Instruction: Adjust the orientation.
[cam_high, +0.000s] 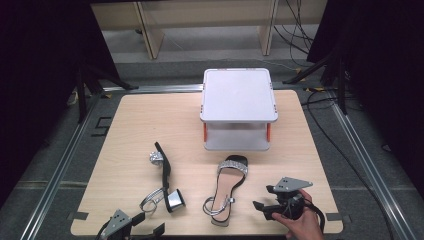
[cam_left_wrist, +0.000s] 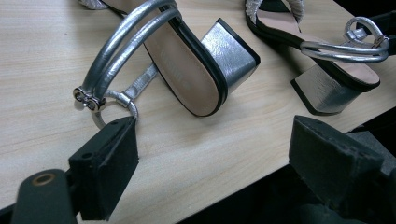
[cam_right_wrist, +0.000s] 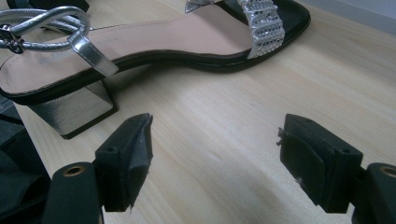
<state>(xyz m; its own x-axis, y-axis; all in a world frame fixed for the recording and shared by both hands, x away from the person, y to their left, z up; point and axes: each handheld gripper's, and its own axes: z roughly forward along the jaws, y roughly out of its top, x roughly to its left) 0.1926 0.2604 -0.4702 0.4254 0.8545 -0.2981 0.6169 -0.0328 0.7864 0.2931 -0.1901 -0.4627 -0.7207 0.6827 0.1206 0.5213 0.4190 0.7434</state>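
Left claw (cam_high: 147, 226): released, at the near tabletop (cam_high: 135, 125) edge beside the tipped sandal (cam_high: 164, 177). Right claw (cam_high: 264, 197): released, near the upright sandal (cam_high: 227, 187). Sandals: likely light, stiff-soled, straps floppy (metallic finish probably slippery); grasp block heel (cam_left_wrist: 229, 51) or sole edge.

In the right gripper view we see our right gripper (cam_right_wrist: 215, 154) with its two black jaws spread wide, nothing between them but the light wooden table (cam_right_wrist: 261, 112). Just beyond the left jaw stands the upright sandal (cam_right_wrist: 154, 42), its silver block heel (cam_right_wrist: 70, 109) nearest, its sparkly toe strap (cam_right_wrist: 261, 23) farther off
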